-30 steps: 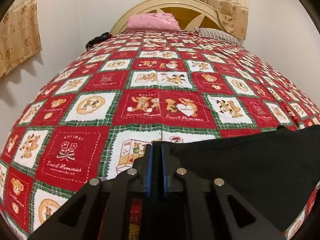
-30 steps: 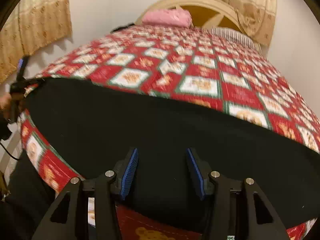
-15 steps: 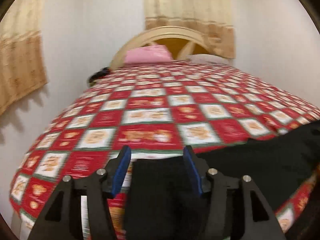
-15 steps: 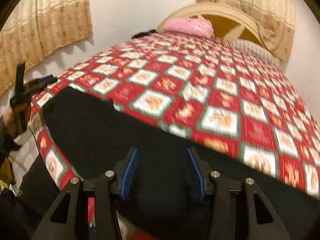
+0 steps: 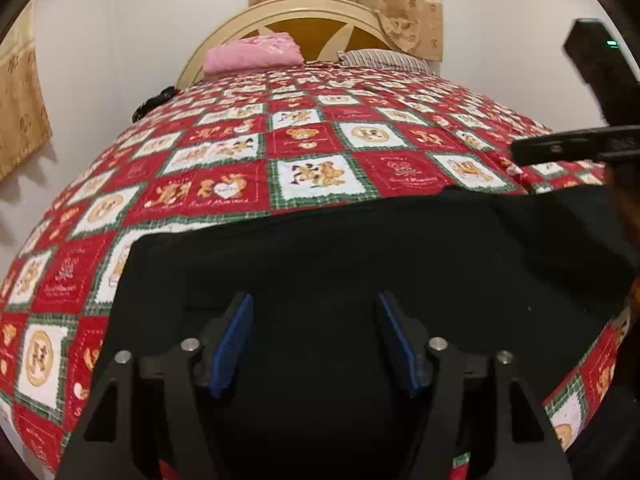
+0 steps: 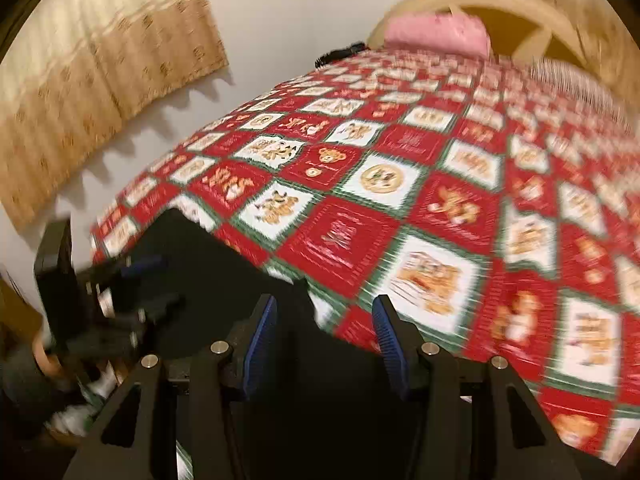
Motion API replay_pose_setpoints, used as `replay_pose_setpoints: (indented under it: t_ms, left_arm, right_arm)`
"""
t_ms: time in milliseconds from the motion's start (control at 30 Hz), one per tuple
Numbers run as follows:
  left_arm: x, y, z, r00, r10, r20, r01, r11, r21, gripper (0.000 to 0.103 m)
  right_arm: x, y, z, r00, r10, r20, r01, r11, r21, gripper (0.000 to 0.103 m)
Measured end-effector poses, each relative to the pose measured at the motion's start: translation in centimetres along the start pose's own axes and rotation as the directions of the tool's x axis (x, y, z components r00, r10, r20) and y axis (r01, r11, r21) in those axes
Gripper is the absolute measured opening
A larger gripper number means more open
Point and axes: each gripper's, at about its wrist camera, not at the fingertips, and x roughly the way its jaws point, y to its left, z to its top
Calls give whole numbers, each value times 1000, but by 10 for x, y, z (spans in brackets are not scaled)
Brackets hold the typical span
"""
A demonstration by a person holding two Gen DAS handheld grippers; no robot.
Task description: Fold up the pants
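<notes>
Black pants [image 5: 360,248] lie flat across the near edge of the bed; in the blurred right wrist view the pants [image 6: 224,264] fill the lower left. My left gripper [image 5: 316,340] hovers over the pants' left part. Its jaws are opening, and its blue pads do not press the cloth. My right gripper [image 6: 322,344] stands open over the pants' edge with nothing pinched. The right gripper's body [image 5: 580,148] shows at the right rim of the left wrist view. The left gripper [image 6: 140,280] appears blurred at left in the right wrist view.
A red, white and green teddy-bear quilt [image 5: 320,176] covers the bed. A pink pillow [image 5: 252,54] and a striped pillow [image 5: 384,58] lie by the curved headboard [image 5: 312,8]. A dark object [image 5: 154,102] sits at the far left edge. Curtains hang on the walls.
My left gripper let go of the pants' corner, opened and shifted rightward over the cloth. The right gripper swept sideways toward the pants' other end, staying open.
</notes>
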Motion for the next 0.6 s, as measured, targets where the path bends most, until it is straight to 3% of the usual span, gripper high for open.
replay_pose_setpoints:
  t_ms: [133,233,367,433,500,600]
  left_arm:
    - [0,-4,-3,1000,8,-1,-8,1000,2,71]
    - [2,-3,-4,1000,6,-3,-6,1000,-6,74]
    - [3,-3,-5,1000,9,-1,-9,1000,-5,76]
    - [3,-3,-4,1000,8,0,-8,1000,-4,76]
    - [3,-3,-4,1000,6,0,-6,1000,-6,77]
    - [3,-3,-4,1000,6,0,-6,1000,-6,77]
  right_arm:
    - [38,-9,12,995,82,-59,-73,988,138,50]
    - [62,-16,10,983,150,-107,-122,964,236,42]
    - [76,-21,5,970,210,-121,-163,935,315,38]
    - [77,-25,4,964,240,-111,-187,917,352,22]
    - [80,-26,2,955,275,-109,-215,898,385,16]
    - [79,-21,2,956,272,-109,-215,904,369,9]
